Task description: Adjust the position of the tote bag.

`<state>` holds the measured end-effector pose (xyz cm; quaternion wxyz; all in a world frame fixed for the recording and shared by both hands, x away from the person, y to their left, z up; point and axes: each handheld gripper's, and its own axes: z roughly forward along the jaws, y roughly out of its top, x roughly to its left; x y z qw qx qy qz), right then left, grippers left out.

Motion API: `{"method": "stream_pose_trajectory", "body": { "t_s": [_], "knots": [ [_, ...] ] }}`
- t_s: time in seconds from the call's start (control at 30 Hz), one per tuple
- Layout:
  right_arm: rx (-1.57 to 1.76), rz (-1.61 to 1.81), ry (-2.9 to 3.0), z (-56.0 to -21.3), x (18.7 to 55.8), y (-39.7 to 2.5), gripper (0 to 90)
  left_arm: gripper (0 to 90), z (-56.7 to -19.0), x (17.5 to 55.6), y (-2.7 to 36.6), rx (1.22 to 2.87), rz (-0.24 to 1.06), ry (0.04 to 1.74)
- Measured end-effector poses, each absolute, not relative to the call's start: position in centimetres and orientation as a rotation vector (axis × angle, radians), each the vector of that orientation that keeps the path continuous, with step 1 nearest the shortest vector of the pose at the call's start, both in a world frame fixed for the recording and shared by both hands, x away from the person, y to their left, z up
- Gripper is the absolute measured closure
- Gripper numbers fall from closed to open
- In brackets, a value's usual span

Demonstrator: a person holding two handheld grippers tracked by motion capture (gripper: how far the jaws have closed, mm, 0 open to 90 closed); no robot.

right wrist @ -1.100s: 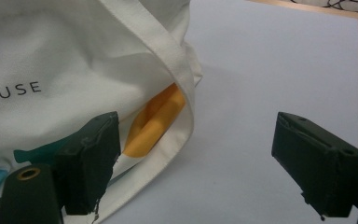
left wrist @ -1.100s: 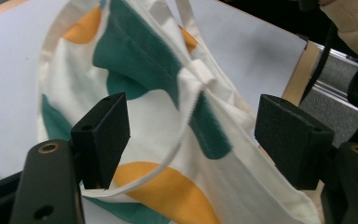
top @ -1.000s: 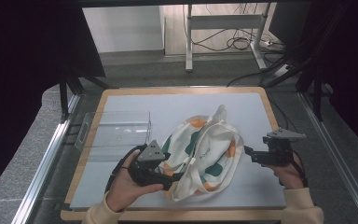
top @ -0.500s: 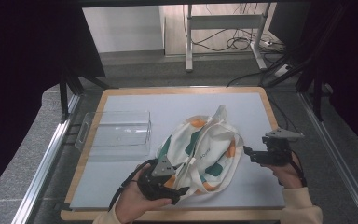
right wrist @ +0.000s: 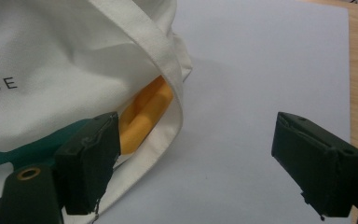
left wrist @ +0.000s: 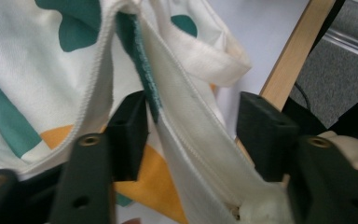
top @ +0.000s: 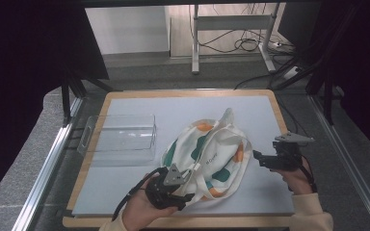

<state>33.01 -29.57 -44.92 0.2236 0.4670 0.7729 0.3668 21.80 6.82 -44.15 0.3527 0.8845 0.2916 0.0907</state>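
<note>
A white tote bag (top: 207,153) with green and orange shapes lies crumpled in the middle of the white mat. My left gripper (top: 188,192) is at the bag's near-left edge. In the left gripper view the gripper (left wrist: 193,140) stands open, and a white strap (left wrist: 200,140) and a green-backed hem of the bag run between the jaws, unclamped. My right gripper (top: 258,159) hovers just right of the bag, jaws wide apart. In the right gripper view the gripper (right wrist: 200,163) has bare mat between its jaws, and the bag's edge (right wrist: 168,93) lies by the left jaw.
A clear plastic box (top: 120,137) stands on the mat's left side. The mat lies on a wooden board (top: 279,108). Metal rails (top: 43,173) run along both sides, and cables lie on the floor beyond the table.
My left gripper has moved toward the near edge and a little right, along the bag's near-left side. The right gripper has stayed put.
</note>
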Motion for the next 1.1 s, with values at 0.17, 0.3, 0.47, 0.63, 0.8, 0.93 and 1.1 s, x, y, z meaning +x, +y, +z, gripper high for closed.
{"method": "stream_pose_trajectory", "body": {
  "t_s": [0.17,0.3,0.47,0.63,0.8,0.93,1.1],
  "knots": [
    [1.296,1.006,2.129,-45.0,33.1,-29.6,15.5,64.7,-44.5,22.4,7.5,2.307,0.221,0.765],
    [1.291,1.005,2.131,-45.1,33.1,-29.7,15.7,77.4,-44.9,22.9,8.2,2.317,0.204,0.776],
    [1.277,1.01,2.145,-45.0,33.1,-29.5,16.0,81.4,-45.1,23.4,8.9,2.3,0.168,0.783],
    [1.278,1.033,2.148,-45.0,33.1,-29.6,16.5,82.7,-45.4,23.9,9.6,2.28,0.133,0.765],
    [1.279,1.075,2.145,-44.5,33.2,-29.4,18.2,83.0,-45.5,24.1,9.8,2.269,0.113,0.758],
    [1.278,1.105,2.133,-43.6,33.4,-28.9,18.4,83.0,-45.6,24.0,9.8,2.262,0.11,0.762],
    [1.267,1.123,2.135,-42.7,34.3,-27.7,18.7,82.8,-45.6,24.0,9.9,2.267,0.115,0.748]
  ]
}}
